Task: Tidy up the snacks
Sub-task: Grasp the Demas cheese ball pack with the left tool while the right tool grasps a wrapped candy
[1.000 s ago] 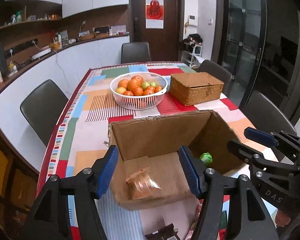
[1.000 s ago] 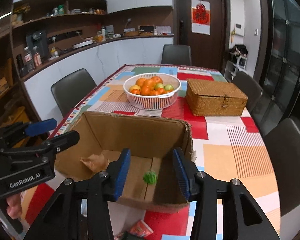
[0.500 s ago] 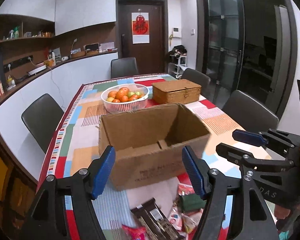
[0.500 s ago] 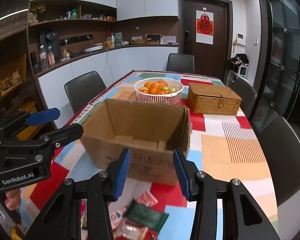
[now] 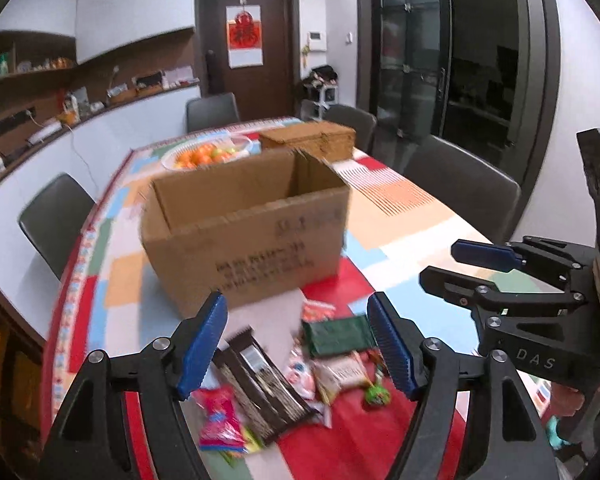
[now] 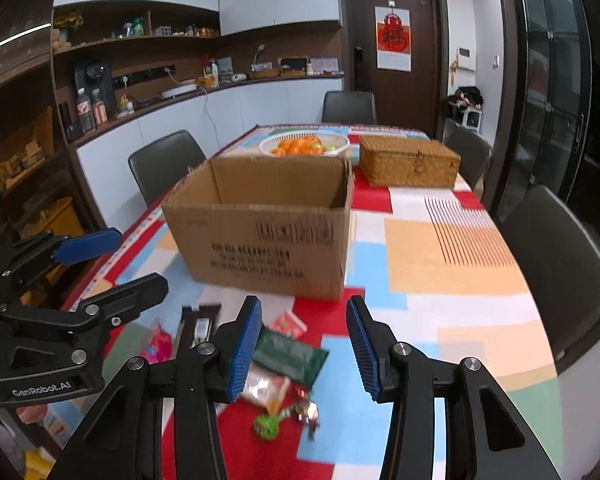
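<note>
An open cardboard box (image 5: 244, 224) stands upright on the table; it also shows in the right wrist view (image 6: 268, 220). In front of it lies a loose pile of snacks: a dark green packet (image 5: 336, 336) (image 6: 288, 354), dark brown bars (image 5: 260, 380) (image 6: 196, 328), a pink packet (image 5: 220, 420), a pale packet (image 5: 340, 376) and a small green candy (image 5: 377, 395) (image 6: 266, 426). My left gripper (image 5: 298, 346) is open and empty above the pile. My right gripper (image 6: 304, 350) is open and empty above the green packet.
A white basket of oranges (image 6: 304, 146) and a wicker box (image 6: 410, 162) stand behind the cardboard box. The patchwork tablecloth (image 6: 440, 264) covers the table. Dark chairs (image 6: 556, 264) line both sides. A counter and shelves run along the left wall.
Both grippers have pulled back from over the box and dropped lower. The box interior is now out of sight and the snack pile in front of it has come into view.
</note>
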Available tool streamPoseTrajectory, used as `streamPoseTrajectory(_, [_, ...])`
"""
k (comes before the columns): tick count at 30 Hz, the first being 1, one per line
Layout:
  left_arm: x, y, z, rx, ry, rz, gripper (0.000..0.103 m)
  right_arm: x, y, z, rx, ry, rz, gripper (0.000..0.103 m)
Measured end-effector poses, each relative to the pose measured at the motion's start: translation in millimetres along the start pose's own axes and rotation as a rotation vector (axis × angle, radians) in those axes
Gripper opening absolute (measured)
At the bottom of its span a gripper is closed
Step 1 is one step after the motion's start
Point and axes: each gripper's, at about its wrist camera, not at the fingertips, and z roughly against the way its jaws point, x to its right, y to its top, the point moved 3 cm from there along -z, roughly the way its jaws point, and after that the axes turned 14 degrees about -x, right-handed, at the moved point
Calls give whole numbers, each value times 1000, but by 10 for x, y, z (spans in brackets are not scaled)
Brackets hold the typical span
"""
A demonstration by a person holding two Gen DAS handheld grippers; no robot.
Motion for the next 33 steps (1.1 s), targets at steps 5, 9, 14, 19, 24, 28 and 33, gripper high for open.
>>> streamPoseTrajectory(5, [111,-224,-195,-79,-53,-16,72,58,-237,-102,-59,-1,-15,45])
streamPoseTrajectory(9, [151,-379,-384,-129,-81,-28,72,94,-410,-233,-115,-7,-26,45])
streamPoseTrajectory(14, [126,-512,-605,-170,-108,-32,72,141,-587,-421,-177,-20,-46,45])
streamPoseTrajectory(19, [86,-562,-810,-217,-165,-7,72,158,-704,-598,-224,-27,-61,45])
streamPoseTrajectory(24, [37,-578,-1017,-270,-229,45,70,154,-761,-761,-260,5,-76,45])
streamPoseTrajectory(28, [61,-576,-1124,-299,-256,52,66,164,-796,-876,-286,33,-96,45])
streamPoseTrajectory(33, [85,-561,-1243,-331,-265,68,62,183,-821,-946,-298,43,-108,45])
